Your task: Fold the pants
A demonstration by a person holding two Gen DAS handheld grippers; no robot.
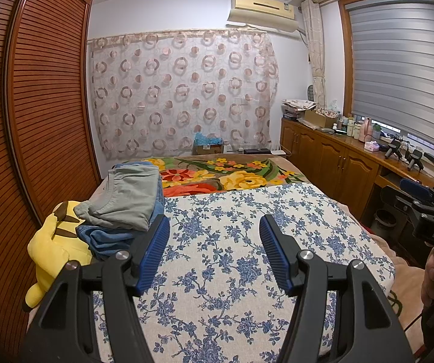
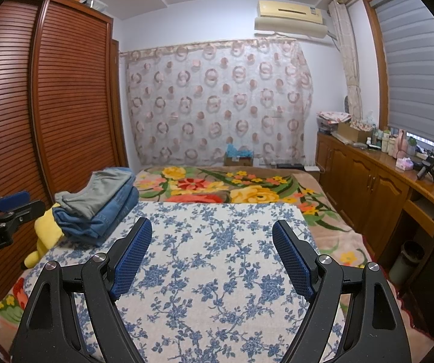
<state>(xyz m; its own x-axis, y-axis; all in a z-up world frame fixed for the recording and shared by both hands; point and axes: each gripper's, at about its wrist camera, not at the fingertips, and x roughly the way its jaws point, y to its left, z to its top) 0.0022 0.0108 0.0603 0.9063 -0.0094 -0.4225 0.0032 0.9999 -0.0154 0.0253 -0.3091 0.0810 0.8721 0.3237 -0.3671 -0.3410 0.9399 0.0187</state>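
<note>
A stack of folded pants lies at the bed's left side: grey-green pants [image 1: 126, 195] on top of blue jeans [image 1: 108, 239]. The grey-green pants [image 2: 96, 192] and the jeans [image 2: 102, 220] also show in the right wrist view. My left gripper [image 1: 213, 220] is open and empty, held above the blue-flowered white cloth [image 1: 232, 257], just right of the stack. My right gripper [image 2: 212, 225] is open and empty above the same cloth [image 2: 217, 272]. Each gripper shows at the edge of the other's view: the right one [image 1: 422, 202], the left one [image 2: 8, 205].
A yellow plush toy [image 1: 50, 251] lies against the stack at the bed's left edge. A floral blanket [image 1: 232, 175] covers the far half of the bed. A slatted wooden wardrobe [image 1: 35, 106] stands left; a wooden cabinet [image 1: 337, 157] with bottles stands right. A bin [image 2: 404, 260] sits below the desk.
</note>
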